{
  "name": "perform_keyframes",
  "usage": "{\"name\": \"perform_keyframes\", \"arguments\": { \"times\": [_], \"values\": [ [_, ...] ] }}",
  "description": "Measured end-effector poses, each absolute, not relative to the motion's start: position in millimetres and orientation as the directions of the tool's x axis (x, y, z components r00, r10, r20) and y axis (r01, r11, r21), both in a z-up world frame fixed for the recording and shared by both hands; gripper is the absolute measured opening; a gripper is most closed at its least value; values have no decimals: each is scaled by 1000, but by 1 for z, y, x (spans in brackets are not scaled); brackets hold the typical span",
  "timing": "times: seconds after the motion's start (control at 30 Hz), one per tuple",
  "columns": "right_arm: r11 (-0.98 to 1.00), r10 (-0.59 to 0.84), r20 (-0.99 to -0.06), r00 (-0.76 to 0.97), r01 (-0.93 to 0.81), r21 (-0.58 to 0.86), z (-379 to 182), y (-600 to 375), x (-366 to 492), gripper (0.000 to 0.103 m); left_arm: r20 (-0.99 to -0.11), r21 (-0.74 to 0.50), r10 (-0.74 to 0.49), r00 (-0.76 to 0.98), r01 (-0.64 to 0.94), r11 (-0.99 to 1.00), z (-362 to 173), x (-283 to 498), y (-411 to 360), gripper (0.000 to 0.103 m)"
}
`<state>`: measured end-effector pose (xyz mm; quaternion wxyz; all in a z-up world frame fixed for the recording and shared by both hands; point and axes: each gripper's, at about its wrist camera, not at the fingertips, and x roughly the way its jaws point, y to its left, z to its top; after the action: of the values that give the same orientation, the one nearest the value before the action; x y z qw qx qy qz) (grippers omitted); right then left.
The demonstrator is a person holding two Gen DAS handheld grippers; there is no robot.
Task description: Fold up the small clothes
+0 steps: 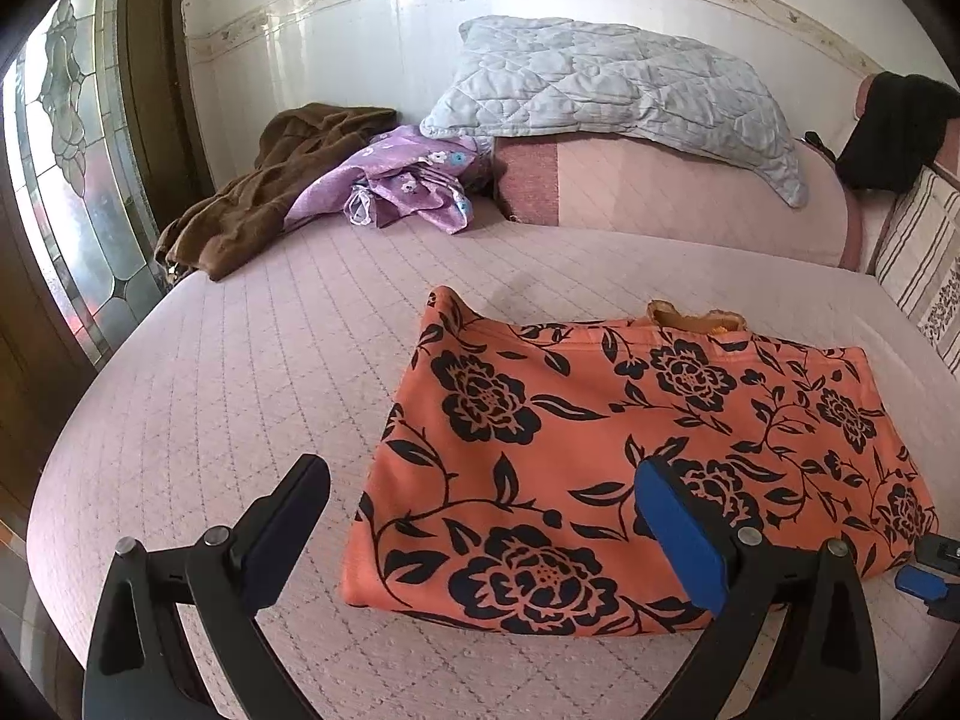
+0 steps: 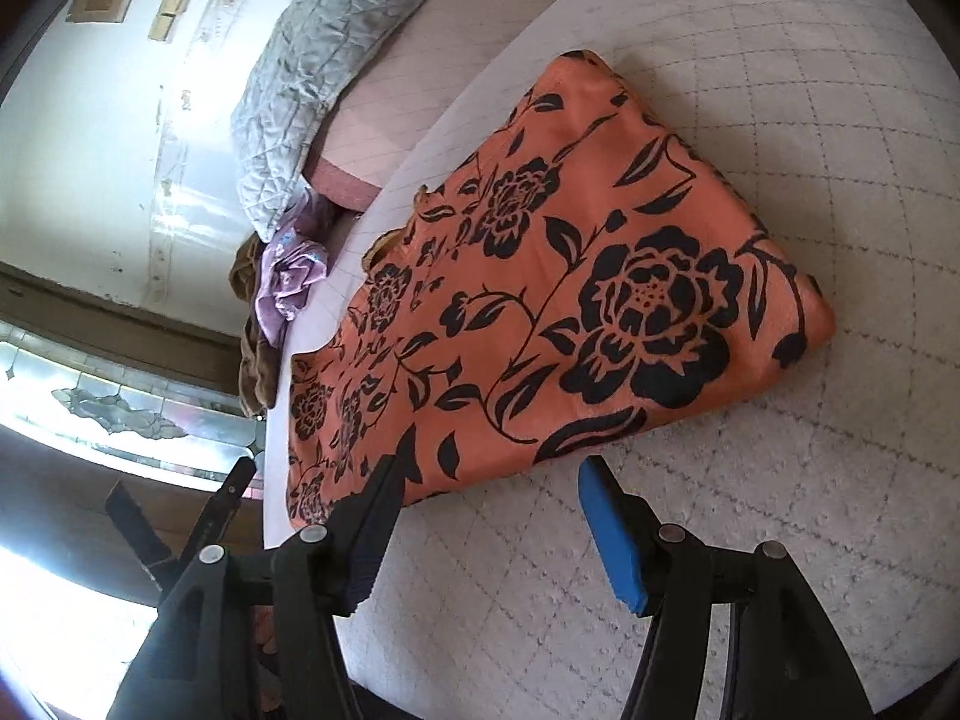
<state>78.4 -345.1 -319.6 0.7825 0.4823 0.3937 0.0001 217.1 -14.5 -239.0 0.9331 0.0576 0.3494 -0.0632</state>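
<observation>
here, the orange garment (image 1: 630, 456) with its black flower print lies folded into a flat, roughly rectangular packet on the pale quilted bed (image 1: 240, 372), and neither of my claws has hold of it.

my left claw (image 1: 480, 516) hangs above the near left part of the packet with its jaws spread wide — one finger over bare quilt to the left of the cloth, the blue-padded finger (image 1: 678, 540) over the print. nothing is pinched between them. at the far right edge of the left wrist view a bit of blue and black hardware shows by the garment's near right corner; i take it for my right claw (image 2: 486, 480).

seen from the right wrist, that right claw is also released, jaws apart. its dark finger overlaps the near edge of the garment (image 2: 540, 276) in the picture, while its blue pad (image 2: 612, 540) sits over bare quilt just beside that edge. i can't tell whether the dark finger touches the cloth or only passes in front of it.

farther back on the bed — well apart from the folded piece — lie a brown garment (image 1: 258, 192) and a crumpled lilac flowered cloth (image 1: 408, 180) side by side, touching. behind them a grey quilted pillow (image 1: 612, 90) rests on a pink bolster (image 1: 690, 192) against the tiled wall. a black cloth (image 1: 894, 126) hangs at the far right.
</observation>
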Motion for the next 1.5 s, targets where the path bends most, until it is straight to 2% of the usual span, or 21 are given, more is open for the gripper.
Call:
{"name": "perform_keyframes", "arguments": {
  "times": [0.57,0.93,1.1,1.17,1.27,1.3,1.37,1.47,1.5],
  "values": [
    [482,339,-625,703,440,758,-333,-348,83,64,-667,60,-70,742,147,987,-242,221,-7,102],
    [485,350,-612,709,422,766,-330,-351,82,64,-681,85,-52,731,149,985,-250,225,-9,102],
    [519,415,-563,715,322,792,-314,-343,82,64,-745,135,52,665,74,988,-276,245,1,102],
    [540,396,-550,736,297,787,-305,-344,78,64,-769,161,98,631,44,986,-287,252,5,102],
    [551,309,-552,775,328,768,-298,-357,72,59,-798,166,115,591,33,986,-301,256,7,102],
    [544,278,-557,782,350,763,-299,-362,70,54,-795,173,120,595,33,984,-302,256,6,102],
    [518,226,-579,783,407,752,-306,-375,69,51,-783,198,134,607,40,979,-302,255,3,102],
    [494,147,-665,732,528,690,-326,-390,74,49,-781,206,142,608,36,978,-303,254,0,102],
    [490,153,-687,710,550,677,-333,-392,77,40,-779,205,142,611,33,978,-303,254,0,102]
  ]
}}
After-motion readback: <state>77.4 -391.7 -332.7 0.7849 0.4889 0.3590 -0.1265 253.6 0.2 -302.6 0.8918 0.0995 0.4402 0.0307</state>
